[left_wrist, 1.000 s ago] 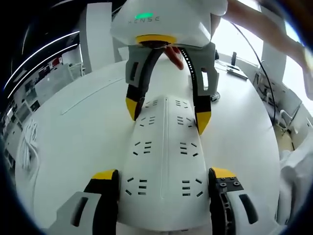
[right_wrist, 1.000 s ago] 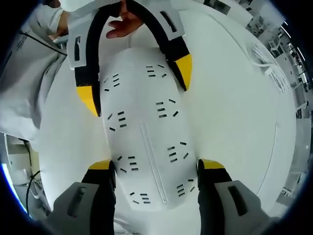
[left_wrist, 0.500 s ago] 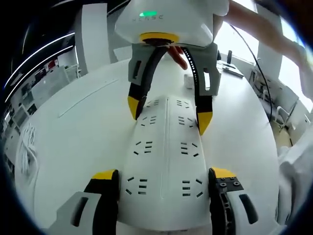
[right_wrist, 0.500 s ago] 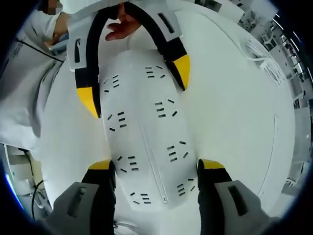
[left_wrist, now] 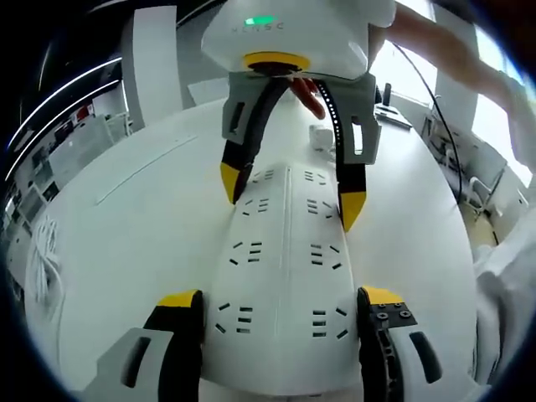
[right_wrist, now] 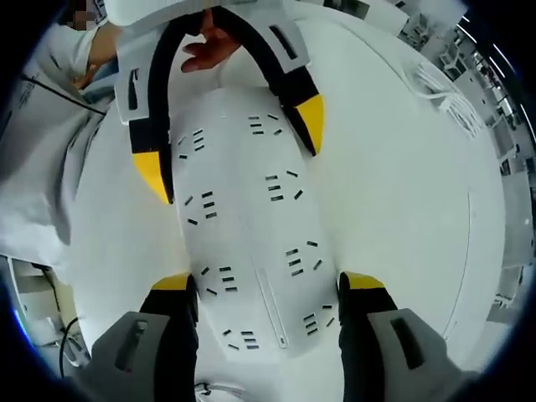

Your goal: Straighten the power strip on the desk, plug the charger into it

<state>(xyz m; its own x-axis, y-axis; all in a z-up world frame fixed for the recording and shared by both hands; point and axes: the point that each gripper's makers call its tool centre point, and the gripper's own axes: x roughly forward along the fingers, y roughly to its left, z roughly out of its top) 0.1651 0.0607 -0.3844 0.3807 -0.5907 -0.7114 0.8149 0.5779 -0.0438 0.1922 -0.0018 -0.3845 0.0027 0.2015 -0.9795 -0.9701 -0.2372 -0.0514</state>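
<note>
Gripping power strip (left_wrist: 283, 276) ends: left tool (left_wrist: 280, 303), right tool (right_wrist: 270, 285).

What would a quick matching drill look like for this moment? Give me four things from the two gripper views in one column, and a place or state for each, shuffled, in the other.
Things:
1. power strip
2. left gripper
3. right gripper
4. coiled white cable

Places or states:
A. lying loose on the desk, off to the side
B. jaws on either side of one end of the strip, in the left gripper view
C. flat on the desk, sockets facing up, held at both ends
D. jaws on either side of the other end, in the right gripper view

Pairs: 1-C, 2-B, 3-D, 4-A
</note>
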